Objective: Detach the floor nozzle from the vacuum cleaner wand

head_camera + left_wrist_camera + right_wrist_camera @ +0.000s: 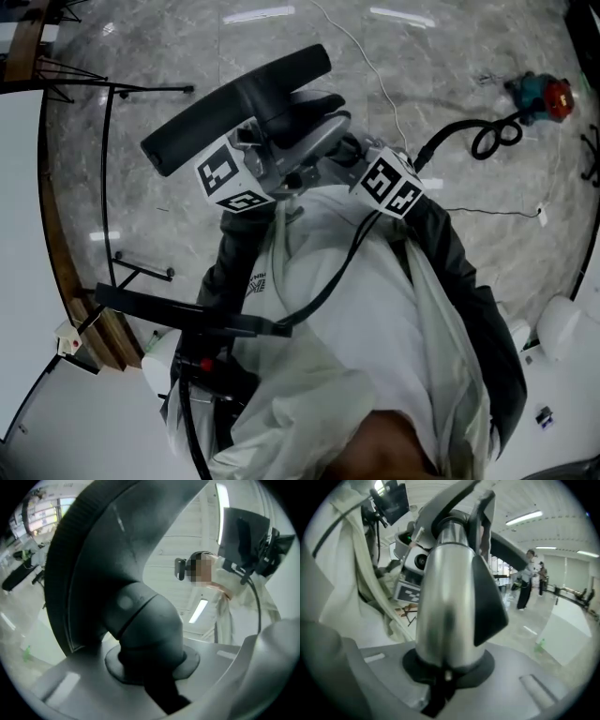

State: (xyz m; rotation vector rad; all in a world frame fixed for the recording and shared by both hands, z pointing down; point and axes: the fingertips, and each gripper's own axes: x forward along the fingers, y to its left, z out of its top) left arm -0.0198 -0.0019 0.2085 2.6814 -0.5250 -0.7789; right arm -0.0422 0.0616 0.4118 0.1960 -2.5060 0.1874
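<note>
Aloft, floor nozzle point(93, 550) and wand point(445, 602) are clamped by left gripper point(152, 665) and right gripper point(447, 667), seemingly for pulling apart.

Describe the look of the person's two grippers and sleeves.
The left gripper and right gripper have pale grey jaws, and each bears a white cube of black square markers. A black cable crosses a pale vest. The sleeves are dark.

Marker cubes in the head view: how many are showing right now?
2. One cube sits on the left gripper, below the black floor nozzle; the other is on the right gripper, right of it. None seems hidden.
</note>
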